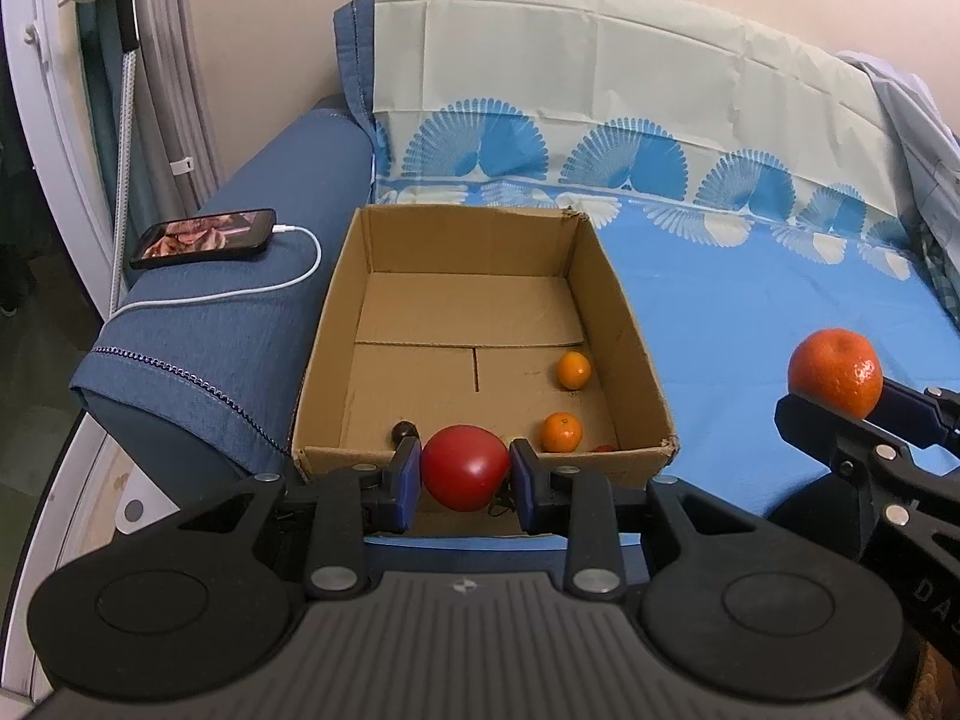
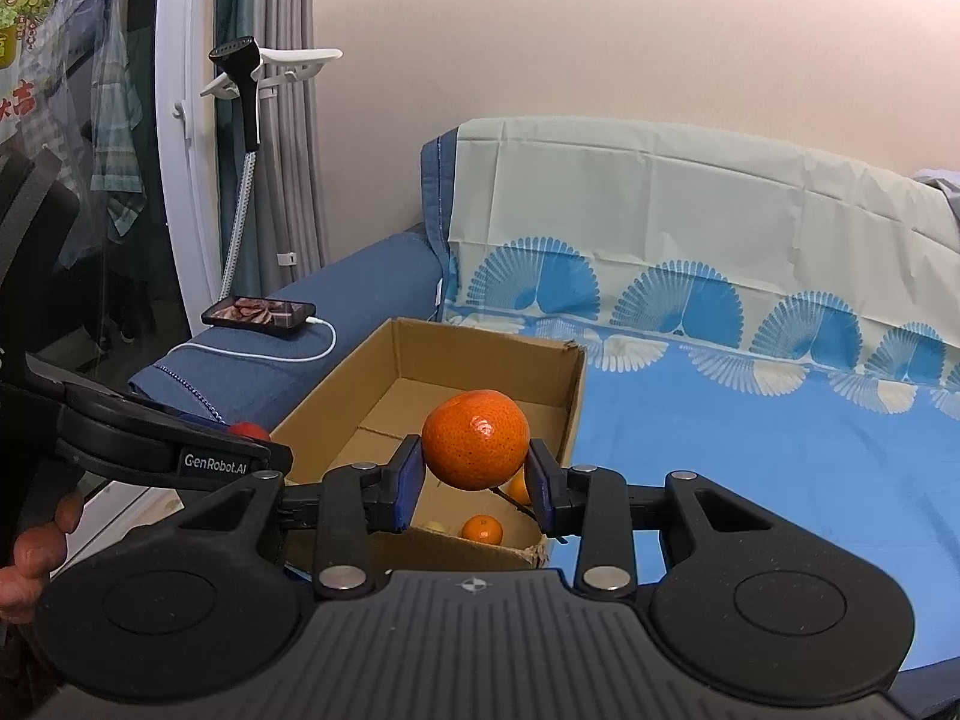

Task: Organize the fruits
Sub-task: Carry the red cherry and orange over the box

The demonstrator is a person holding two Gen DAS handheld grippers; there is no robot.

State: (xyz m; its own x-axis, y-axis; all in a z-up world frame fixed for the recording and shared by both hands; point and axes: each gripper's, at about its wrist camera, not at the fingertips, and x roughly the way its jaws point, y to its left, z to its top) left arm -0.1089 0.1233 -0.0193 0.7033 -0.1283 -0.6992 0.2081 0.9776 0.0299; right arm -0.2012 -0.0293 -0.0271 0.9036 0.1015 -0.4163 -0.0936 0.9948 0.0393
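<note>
the left gripper (image 1: 465, 471) pinches a red fruit (image 1: 465, 467) at the near wall of the cardboard box (image 1: 636, 324); the right gripper (image 2: 474, 474) clamps a large orange (image 2: 476, 439), held off the box's right side. to do this well, carry each fruit clear over the rim and lower it to bare floor away from the two small oranges (image 1: 562, 432) before spreading the pads; a drop from height would likely set it rolling.

Box (image 1: 480, 312) on sofa (image 1: 750, 276), phone (image 1: 204, 238) left on armrest (image 1: 240, 300)

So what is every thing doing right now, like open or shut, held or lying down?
left tool: shut on red fruit
right tool: shut on big orange
cardboard box: open, upright
two small oranges: lying in the box
phone: screen on, cable plugged in
</note>
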